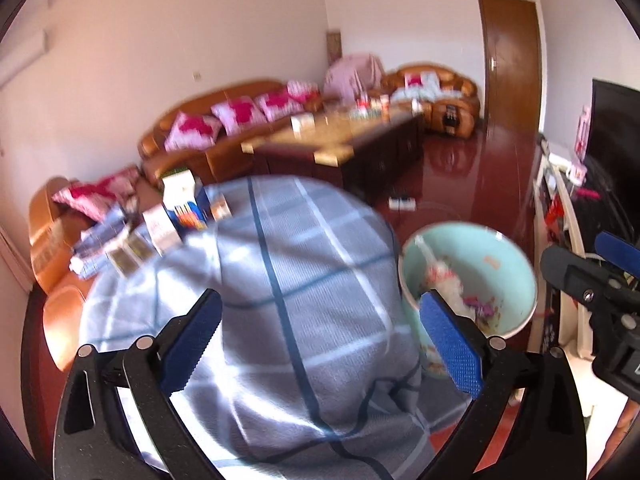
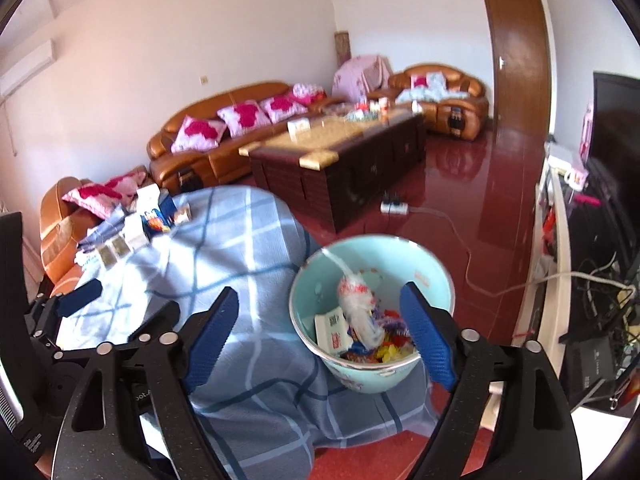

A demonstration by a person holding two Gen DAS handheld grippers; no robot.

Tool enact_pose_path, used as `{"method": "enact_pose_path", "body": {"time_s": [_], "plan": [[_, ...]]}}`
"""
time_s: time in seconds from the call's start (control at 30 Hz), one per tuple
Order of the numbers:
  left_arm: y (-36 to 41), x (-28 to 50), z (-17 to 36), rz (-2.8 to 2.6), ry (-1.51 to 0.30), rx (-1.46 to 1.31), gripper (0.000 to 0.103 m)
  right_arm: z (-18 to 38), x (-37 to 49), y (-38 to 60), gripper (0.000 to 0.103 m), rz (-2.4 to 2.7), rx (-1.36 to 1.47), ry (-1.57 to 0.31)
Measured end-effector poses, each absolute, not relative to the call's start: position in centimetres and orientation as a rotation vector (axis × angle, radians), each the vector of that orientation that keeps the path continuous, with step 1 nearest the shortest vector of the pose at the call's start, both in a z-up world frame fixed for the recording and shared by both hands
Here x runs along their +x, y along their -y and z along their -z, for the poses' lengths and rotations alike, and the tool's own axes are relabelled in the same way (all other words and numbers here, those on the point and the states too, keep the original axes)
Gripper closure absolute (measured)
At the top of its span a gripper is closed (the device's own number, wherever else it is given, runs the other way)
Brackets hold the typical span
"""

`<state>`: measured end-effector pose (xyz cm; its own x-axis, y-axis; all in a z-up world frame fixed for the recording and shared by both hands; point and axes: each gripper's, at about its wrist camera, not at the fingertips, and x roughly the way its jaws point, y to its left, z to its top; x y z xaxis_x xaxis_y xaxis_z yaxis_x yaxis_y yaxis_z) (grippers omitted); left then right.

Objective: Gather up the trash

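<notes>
Both mine, spread wide, empty: right gripper (image 2: 320,328) straddling the bin (image 2: 436,276) — positioned for dropping; left gripper (image 1: 320,344) over the blanket (image 1: 280,264).

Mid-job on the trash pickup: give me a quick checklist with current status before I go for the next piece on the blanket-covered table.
1. Left hand-held gripper open and holding nothing: ok.
2. Right hand-held gripper open and holding nothing: ok.
3. Trash bin upright beside the plaid blanket, mouth unobstructed: ok.
4. Room left in the bin: ok; wrappers and a plastic bag sit low inside.
5. Next piece identified: cannot tell; the small boxes at the blanket's far edge may or may not be trash.
6. Left wrist view sharp enough to aim: not ok; it is motion-blurred.
</notes>
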<state>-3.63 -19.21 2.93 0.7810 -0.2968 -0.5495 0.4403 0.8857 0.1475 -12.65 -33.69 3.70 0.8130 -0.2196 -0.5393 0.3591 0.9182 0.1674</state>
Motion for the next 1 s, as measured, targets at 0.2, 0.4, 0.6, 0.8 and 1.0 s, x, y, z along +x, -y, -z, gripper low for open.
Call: {"method": "enact_pose_path", "body": {"time_s": [0.2,0.4,0.6,0.8,1.0], "plan": [[18.1,-5.9,-5.4,0.454,-0.452,0.225,0.006,-6.5,-15.9,32.5,0.016,0.362,0.235,-0.421],[17.3,-8.1,-6.6,0.482,-0.390,0.202,0.006,-7.9,-18.6,31.3,0.014,0.393,0.220,-0.320],[16.9,-9.3,-6.5,0.489,-0.358,0.203,0.006,-8.0,-19.1,30.3,0.012,0.386,0.198,-0.272],[17.0,-8.7,-5.6,0.497,-0.415,0.197,0.006,-6.8,-18.7,30.2,0.011,0.406,0.216,-0.304],[16.8,-8.6,-5.1,0.490,-0.423,0.192,0.006,-6.2,-18.6,30.8,0.011,0.426,0.246,-0.323]]}}
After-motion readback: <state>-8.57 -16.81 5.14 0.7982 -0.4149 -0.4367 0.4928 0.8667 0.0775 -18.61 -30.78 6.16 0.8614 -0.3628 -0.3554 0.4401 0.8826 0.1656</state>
